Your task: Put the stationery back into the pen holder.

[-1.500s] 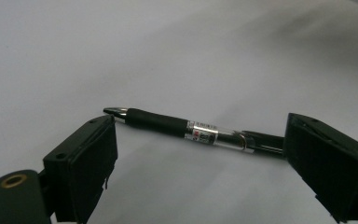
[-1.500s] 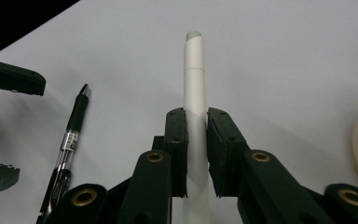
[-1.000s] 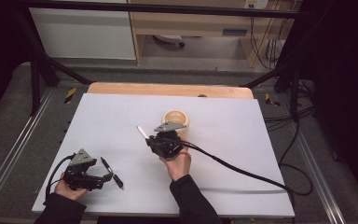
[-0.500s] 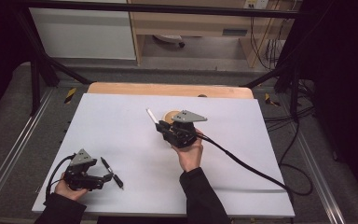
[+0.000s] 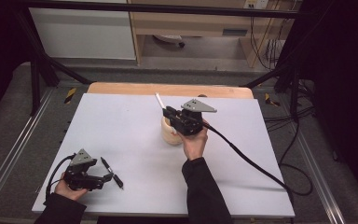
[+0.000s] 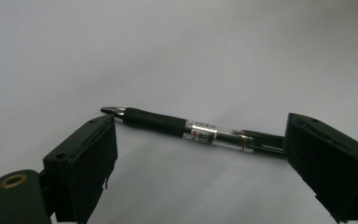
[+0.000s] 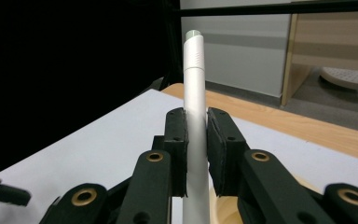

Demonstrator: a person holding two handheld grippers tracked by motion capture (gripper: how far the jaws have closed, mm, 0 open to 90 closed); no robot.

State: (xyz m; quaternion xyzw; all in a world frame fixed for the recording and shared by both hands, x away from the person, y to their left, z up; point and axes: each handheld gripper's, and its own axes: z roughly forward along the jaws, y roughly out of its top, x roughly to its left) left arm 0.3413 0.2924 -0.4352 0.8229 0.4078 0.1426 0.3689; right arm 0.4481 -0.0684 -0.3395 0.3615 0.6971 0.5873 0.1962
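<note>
Left gripper (image 5: 106,177) rests near-left on white table (image 5: 121,121), jaws spread wide, black pen (image 6: 191,131) lying flat between them. Right gripper (image 5: 168,112) at centre clamps upright white marker (image 7: 196,116) above wooden cup (image 5: 170,134).

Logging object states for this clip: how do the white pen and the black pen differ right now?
The white pen is clamped between the right gripper's jaws and held over the wooden cup; the black pen lies flat on the table, between the left gripper's open jaws, ungripped. The white pen is plain; the black pen has a clear labelled barrel. Both are slim pens.
</note>
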